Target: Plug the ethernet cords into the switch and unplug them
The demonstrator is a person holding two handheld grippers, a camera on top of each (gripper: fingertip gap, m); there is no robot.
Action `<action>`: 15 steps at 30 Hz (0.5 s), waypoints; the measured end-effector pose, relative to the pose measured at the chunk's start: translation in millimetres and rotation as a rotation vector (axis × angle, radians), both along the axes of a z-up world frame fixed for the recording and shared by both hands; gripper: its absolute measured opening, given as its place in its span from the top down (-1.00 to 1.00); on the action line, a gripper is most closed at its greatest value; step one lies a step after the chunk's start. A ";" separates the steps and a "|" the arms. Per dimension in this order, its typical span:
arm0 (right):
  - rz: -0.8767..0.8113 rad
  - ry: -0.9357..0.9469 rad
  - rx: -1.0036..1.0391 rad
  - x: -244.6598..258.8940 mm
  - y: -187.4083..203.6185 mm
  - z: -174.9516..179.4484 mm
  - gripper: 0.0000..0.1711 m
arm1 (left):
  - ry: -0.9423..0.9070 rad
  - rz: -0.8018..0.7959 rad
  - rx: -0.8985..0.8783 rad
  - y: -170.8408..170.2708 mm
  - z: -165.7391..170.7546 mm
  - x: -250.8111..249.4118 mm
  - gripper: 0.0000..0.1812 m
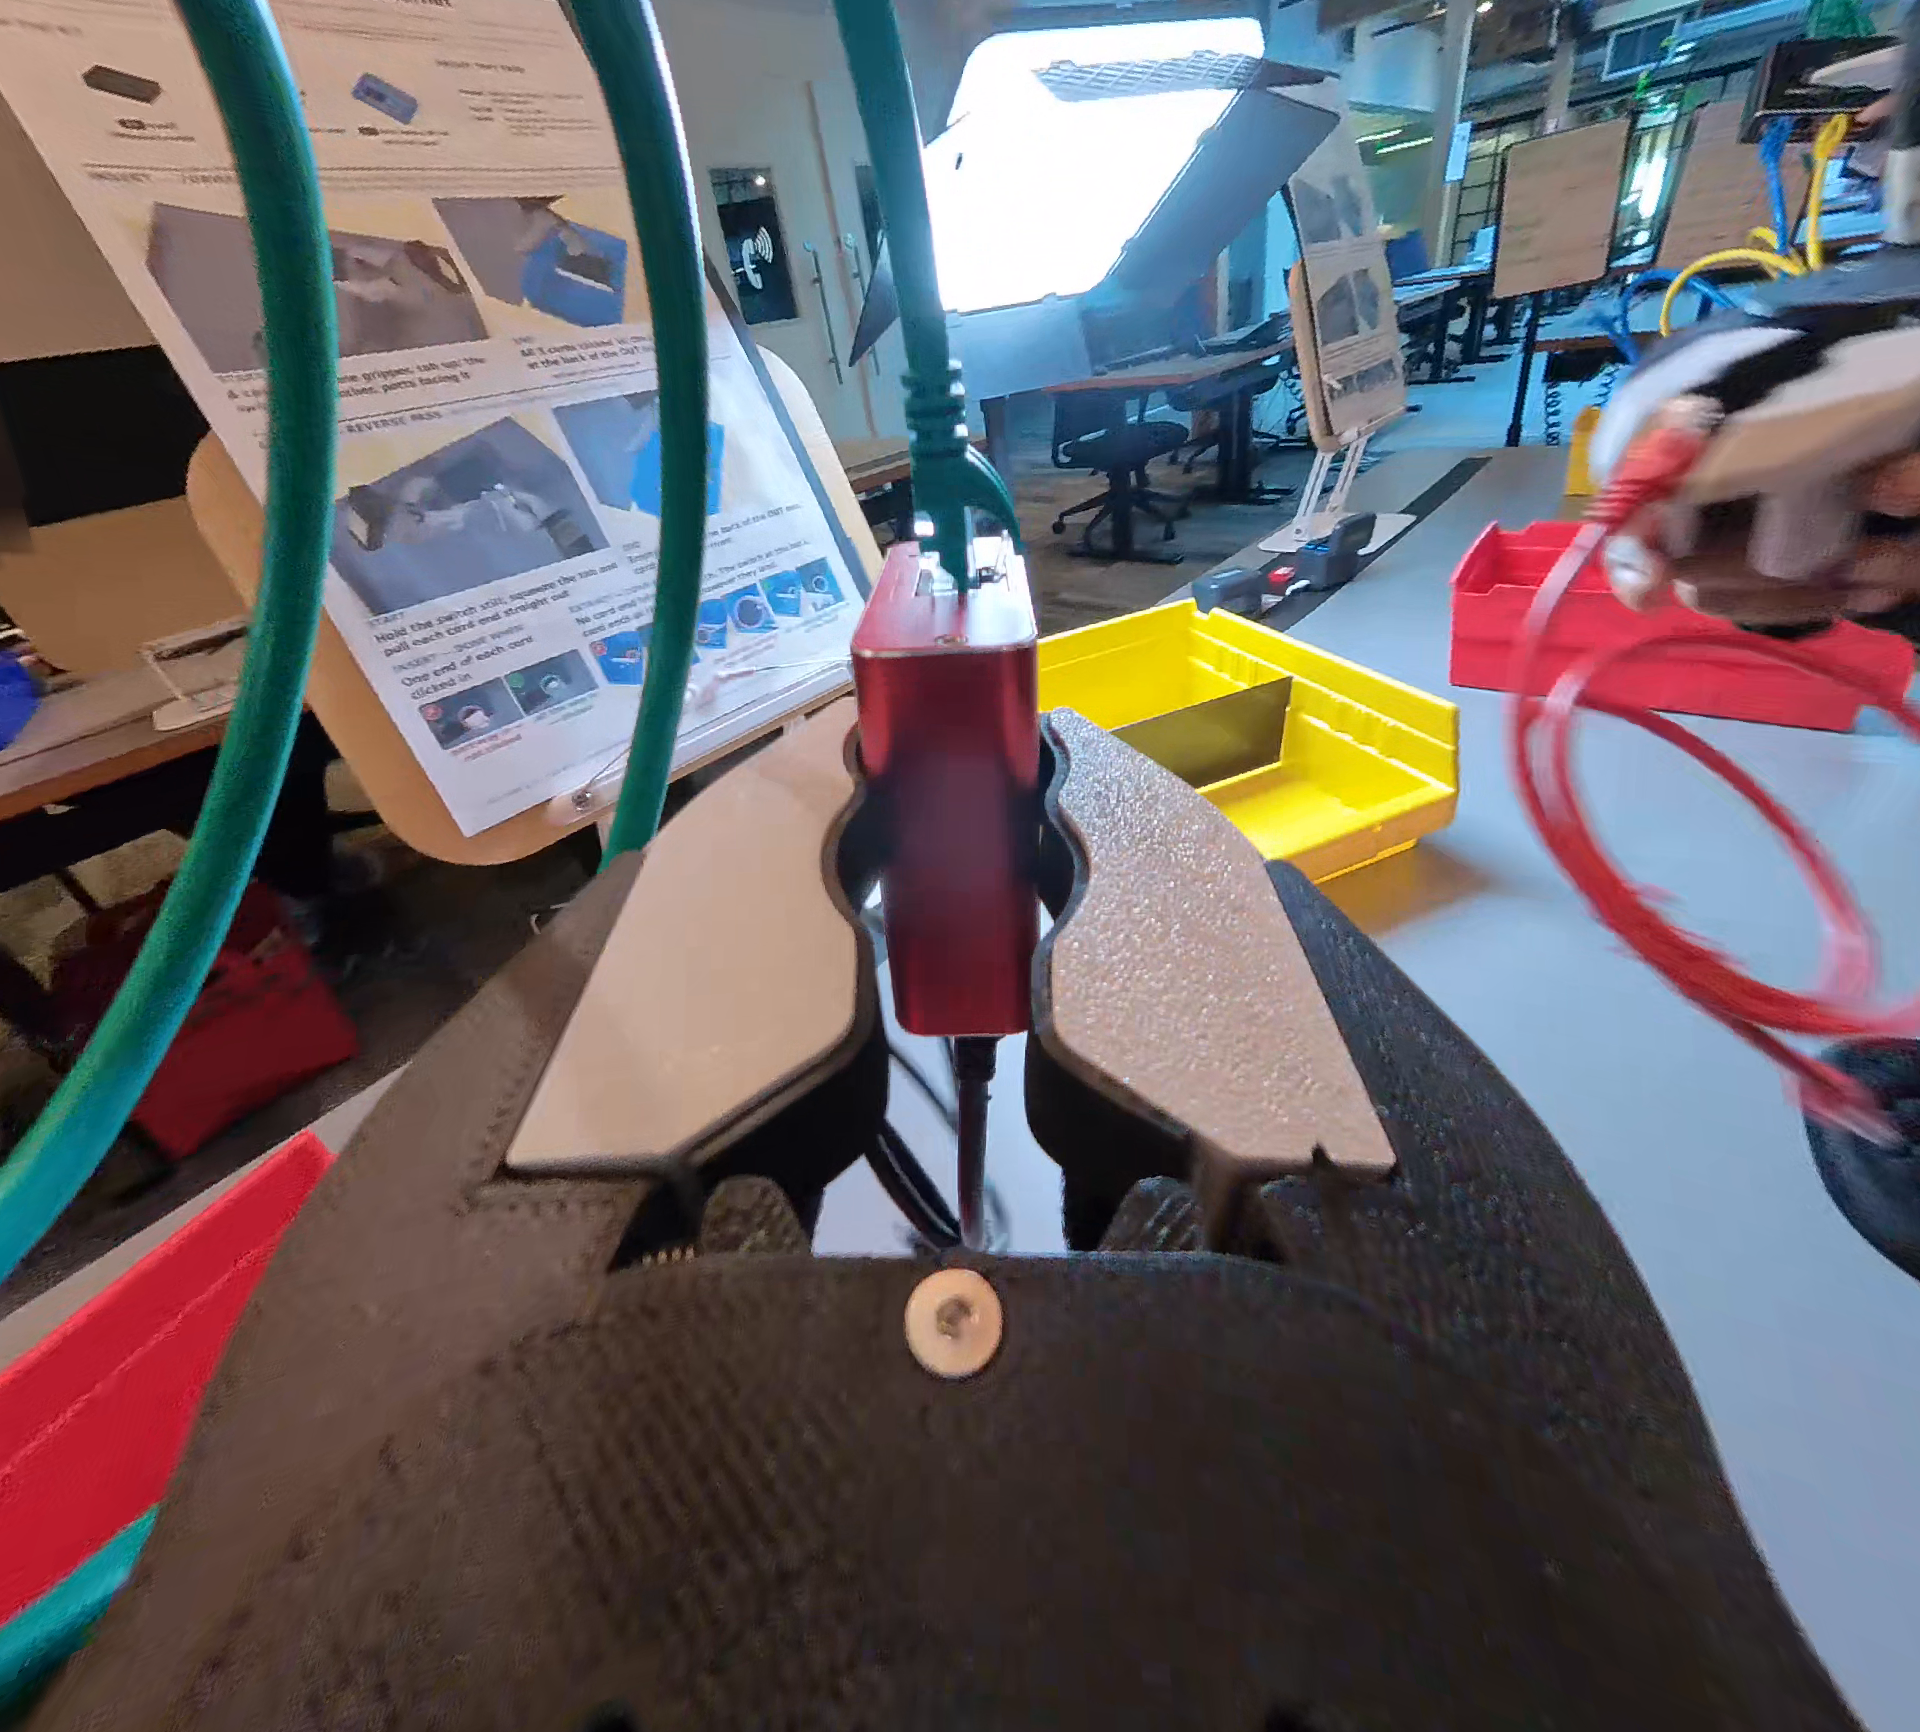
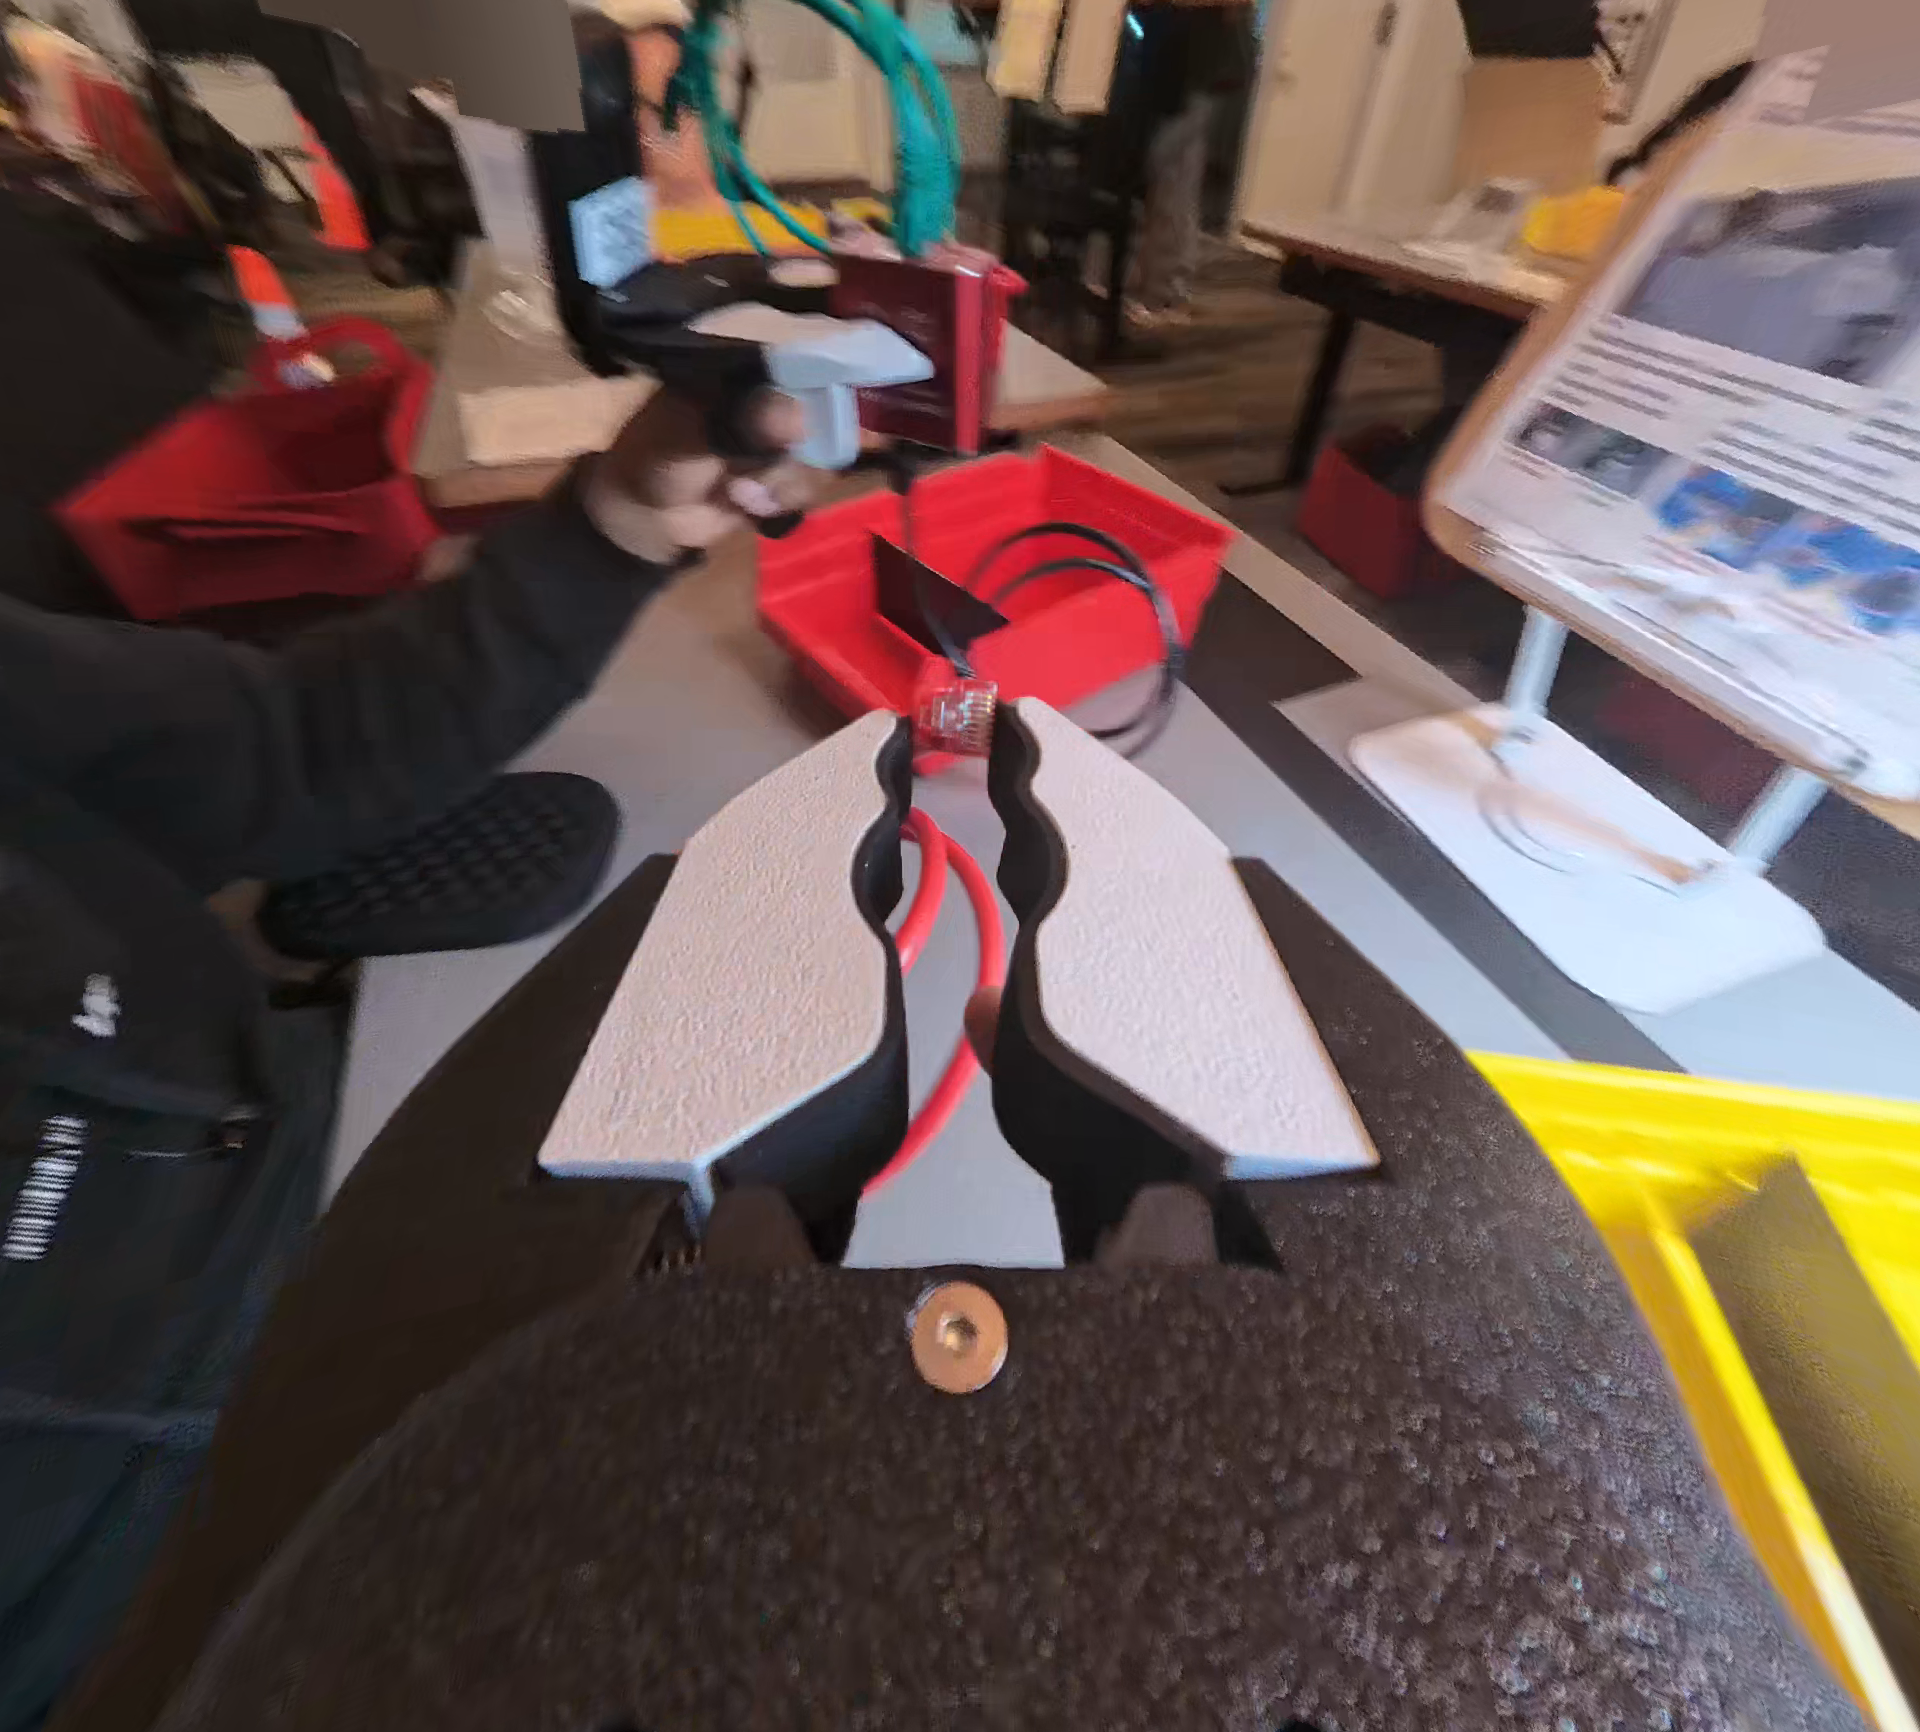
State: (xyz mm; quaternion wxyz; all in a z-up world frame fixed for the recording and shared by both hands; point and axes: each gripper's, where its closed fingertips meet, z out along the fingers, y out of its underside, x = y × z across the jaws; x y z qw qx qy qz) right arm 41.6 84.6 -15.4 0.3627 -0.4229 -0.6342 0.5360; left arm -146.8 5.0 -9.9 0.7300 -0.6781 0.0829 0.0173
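Note:
My left gripper (image 1: 951, 747) is shut on a dark red metal switch (image 1: 948, 809) and holds it upright above the table. A green ethernet cord (image 1: 883, 155) is plugged into the switch's top and loops up and to the left. My right gripper (image 2: 948, 726) is shut on the clear plug (image 2: 958, 714) of a red ethernet cord (image 2: 940, 986), whose loop hangs between and below the fingers. In the left wrist view the right gripper (image 1: 1704, 456) is at the far right with the red cord (image 1: 1683, 851) dangling. In the right wrist view the switch (image 2: 925, 352) shows held ahead at mid-height.
A yellow bin (image 1: 1309, 747) with a black divider stands behind the switch, a red bin (image 1: 1538, 633) farther right. Another red bin (image 2: 997, 581) with a black cable lies ahead of the right gripper. An instruction board on a stand (image 1: 447, 394) stands at the table's edge. The grippers' ends are close to 20 cm from one another.

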 end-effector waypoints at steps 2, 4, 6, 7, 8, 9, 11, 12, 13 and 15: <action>-0.102 -0.084 0.076 -8.4 39.3 -3.1 0.84 | 0.011 -0.011 0.006 -1.4 2.7 4.1 0.70; -0.218 -0.185 0.165 -18.0 84.1 -16.8 0.84 | 0.014 -0.028 0.021 -3.2 6.9 9.0 0.70; -0.292 -0.266 0.188 -27.4 122.9 -34.0 0.84 | 0.006 -0.057 0.037 -4.8 10.8 15.0 0.70; -0.320 -0.294 0.176 -32.0 139.5 -42.4 0.84 | 0.004 -0.064 0.040 -5.2 11.8 17.0 0.70; -0.339 -0.310 0.151 -36.1 153.3 -49.6 0.85 | 0.008 -0.066 0.042 -5.4 12.2 18.4 0.70; -0.352 -0.318 0.121 -39.4 165.4 -56.2 0.84 | 0.017 -0.067 0.043 -5.5 12.4 19.7 0.70; -0.425 -0.332 0.079 -43.0 195.1 -72.3 0.84 | 0.034 -0.067 0.042 -5.3 12.0 21.5 0.70; -0.462 -0.351 0.074 -42.6 210.5 -84.4 0.84 | 0.039 -0.067 0.042 -5.0 11.9 22.1 0.70; -0.499 -0.387 0.064 -40.5 225.0 -99.7 0.84 | 0.040 -0.071 0.040 -4.5 11.4 22.9 0.70; -0.593 -0.504 0.082 -30.2 254.2 -135.1 0.83 | 0.033 -0.084 0.035 -3.1 10.0 25.1 0.70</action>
